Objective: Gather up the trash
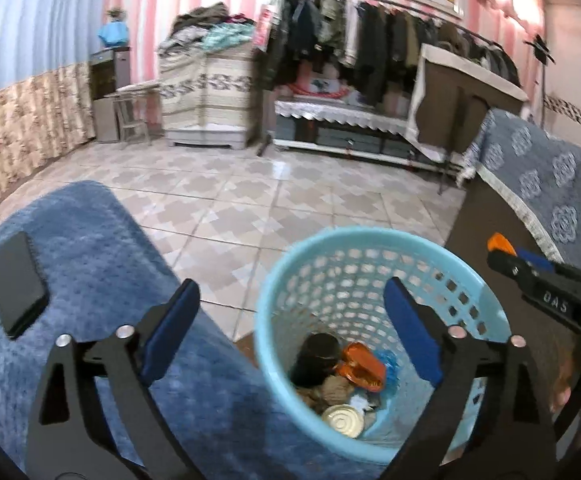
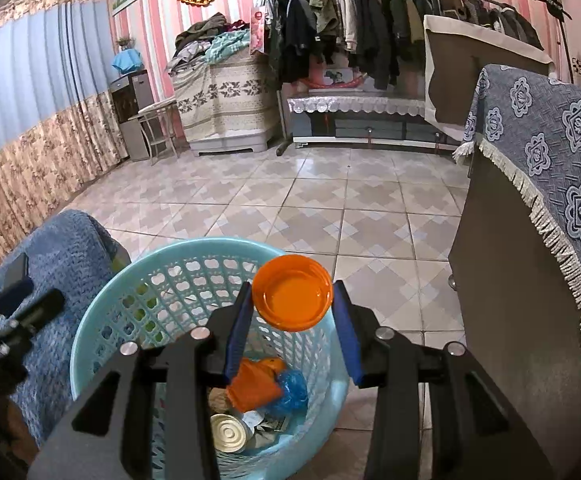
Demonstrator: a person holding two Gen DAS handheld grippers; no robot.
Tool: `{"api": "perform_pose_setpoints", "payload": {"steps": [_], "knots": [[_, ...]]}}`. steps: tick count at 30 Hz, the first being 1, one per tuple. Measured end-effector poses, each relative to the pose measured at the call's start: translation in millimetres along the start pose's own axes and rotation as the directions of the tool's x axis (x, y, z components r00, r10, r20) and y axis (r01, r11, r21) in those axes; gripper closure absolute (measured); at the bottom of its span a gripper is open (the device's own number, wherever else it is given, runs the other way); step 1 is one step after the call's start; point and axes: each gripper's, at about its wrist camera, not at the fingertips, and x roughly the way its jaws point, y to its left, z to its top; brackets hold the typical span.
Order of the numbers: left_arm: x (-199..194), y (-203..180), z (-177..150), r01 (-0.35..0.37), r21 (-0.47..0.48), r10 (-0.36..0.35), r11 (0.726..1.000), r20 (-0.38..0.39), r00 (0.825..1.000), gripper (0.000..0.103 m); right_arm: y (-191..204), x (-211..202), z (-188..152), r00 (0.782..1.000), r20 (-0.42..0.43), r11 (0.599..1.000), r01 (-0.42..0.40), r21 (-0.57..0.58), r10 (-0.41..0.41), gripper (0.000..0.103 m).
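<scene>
hovering over blue basket: right tongs, lettered seemingly "das", clamping orange lid; left tongs apart.

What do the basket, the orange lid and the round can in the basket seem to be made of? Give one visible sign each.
Basket: light blue plastic, moulded lattice holes.
Orange lid: smooth, glossy plastic, by its sheen.
Round can: probably metal, with a silvery ringed end.

Pink-striped walls, patterned tile floor, blue curtains, a crowded clothes rack.
</scene>
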Motion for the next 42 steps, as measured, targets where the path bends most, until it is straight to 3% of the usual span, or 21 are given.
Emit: {"api": "perform_pose_setpoints", "payload": {"steps": [3,12,13,15,19,22,34,39,42], "knots": [[-10.3,10.8,3.0,-0.064,-0.003,0.064,0.998,0.038,0.997,0.005,3.7,1.8,0.1,1.0,-0.003,1.0,-0.001,-0.013,0.001,0.063],[-30.7,34.4,1.2,-0.123,-0.049,0.125,0.991,0.047,0.991,0.005,26.4,8.0,-3.4,1.0,-0.008,0.998,-0.009,-0.062,0.008,0.06],[-34.7,37.8,-1.8,-0.136,-0.055,0.139,0.989,0.047,0.989,0.005,27.0,9.3,-2.8,1.0,-0.01,0.998,-0.009,-0.067,0.008,0.056],[-39.7,41.2,-4.4,-0.147,-0.064,0.15,0.987,0.047,0.988,0.005,28.3,8.8,-3.1,1.0,-0.005,0.998,-0.012,-0.069,0.011,0.033],[-59.8,50.4,-9.9,-0.195,-0.081,0.2,0.977,0.057,0.978,0.005,30.8,6.3,-2.9,1.0,0.006,0.998,-0.019,-0.059,0.02,0.014],[-79.5,57.0,-15.6,-0.219,-0.091,0.225,0.972,0.067,0.972,0.005,36.6,1.7,-2.7,1.0,0.014,0.996,-0.013,-0.083,0.014,0.006],[-182.7,77.7,-61.5,-0.328,-0.145,0.338,0.934,0.054,0.94,0.005,61.3,-33.3,-12.0,0.997,0.052,0.986,-0.041,-0.163,0.05,0.004],[-225.1,82.3,-74.4,-0.377,-0.158,0.392,0.913,0.078,0.916,0.005,66.8,-78.6,-17.3,0.984,0.1,0.986,-0.136,-0.099,0.146,0.004],[-247.1,84.0,-80.9,-0.396,-0.172,0.415,0.902,0.095,0.905,0.005,71.5,-98.7,-26.5,0.973,0.088,0.976,-0.21,-0.054,0.214,0.004]]}}
